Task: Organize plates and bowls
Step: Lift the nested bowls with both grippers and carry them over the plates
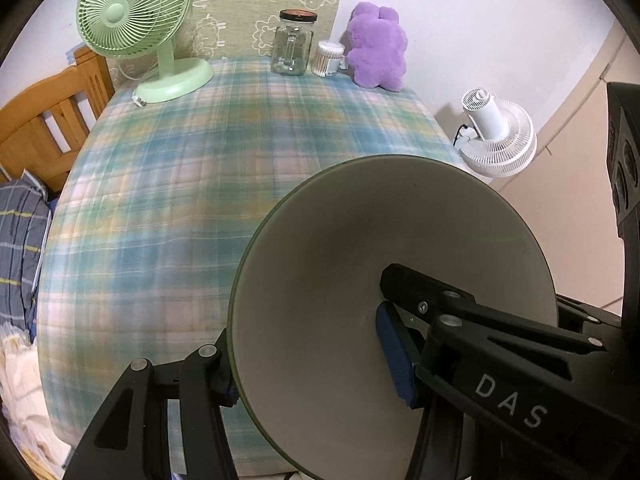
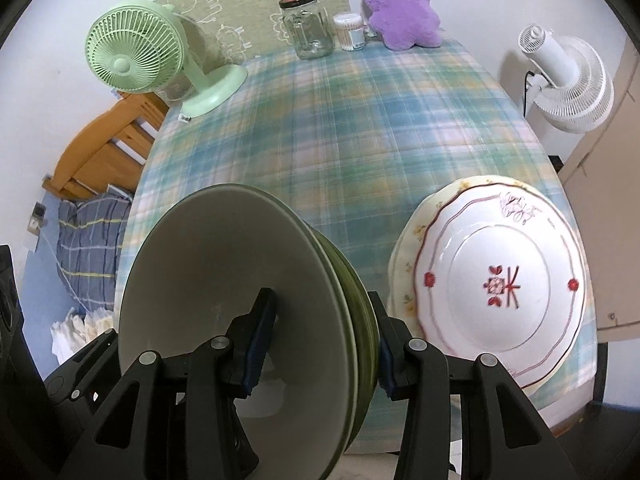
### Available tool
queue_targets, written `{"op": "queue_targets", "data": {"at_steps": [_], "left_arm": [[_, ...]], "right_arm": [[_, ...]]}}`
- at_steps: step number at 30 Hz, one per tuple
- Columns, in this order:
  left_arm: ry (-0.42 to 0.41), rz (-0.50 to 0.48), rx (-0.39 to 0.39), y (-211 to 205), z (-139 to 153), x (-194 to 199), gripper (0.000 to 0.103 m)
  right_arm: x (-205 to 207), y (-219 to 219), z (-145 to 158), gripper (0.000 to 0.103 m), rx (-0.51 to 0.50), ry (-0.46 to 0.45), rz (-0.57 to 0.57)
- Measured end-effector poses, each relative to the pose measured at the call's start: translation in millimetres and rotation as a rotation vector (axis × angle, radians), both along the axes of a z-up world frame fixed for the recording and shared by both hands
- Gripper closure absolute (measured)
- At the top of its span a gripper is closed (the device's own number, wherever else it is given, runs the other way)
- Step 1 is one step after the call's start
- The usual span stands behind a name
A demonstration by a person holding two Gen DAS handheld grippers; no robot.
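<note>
both grippers are clamped on green bowls: left gripper (image 1: 316, 356) holds a green bowl (image 1: 360, 264) on edge, opening facing right, above the plaid table (image 1: 180, 184). right gripper (image 2: 320, 344) pinches stacked green bowls (image 2: 240, 280) on edge, openings facing left, beside the floral plates (image 2: 496, 280).

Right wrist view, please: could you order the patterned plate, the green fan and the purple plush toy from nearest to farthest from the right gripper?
1. Patterned plate: just right of the right gripper, near table edge.
2. Green fan: far left, mid-table.
3. Purple plush toy: back edge, against the wall.
</note>
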State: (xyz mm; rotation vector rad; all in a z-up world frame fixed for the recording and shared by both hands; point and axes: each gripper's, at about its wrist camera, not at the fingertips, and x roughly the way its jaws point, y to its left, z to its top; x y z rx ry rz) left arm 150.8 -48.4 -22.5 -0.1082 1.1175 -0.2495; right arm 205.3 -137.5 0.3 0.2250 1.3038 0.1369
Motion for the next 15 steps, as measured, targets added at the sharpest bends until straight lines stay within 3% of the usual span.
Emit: {"op": "queue_targets", "data": {"at_steps": [15], "left_arm": [[-0.007, 0.065, 0.002, -65, 8, 6, 0.048]], "right_arm": [[14, -66, 8, 0.056, 0.014, -0.003, 0.071]]}}
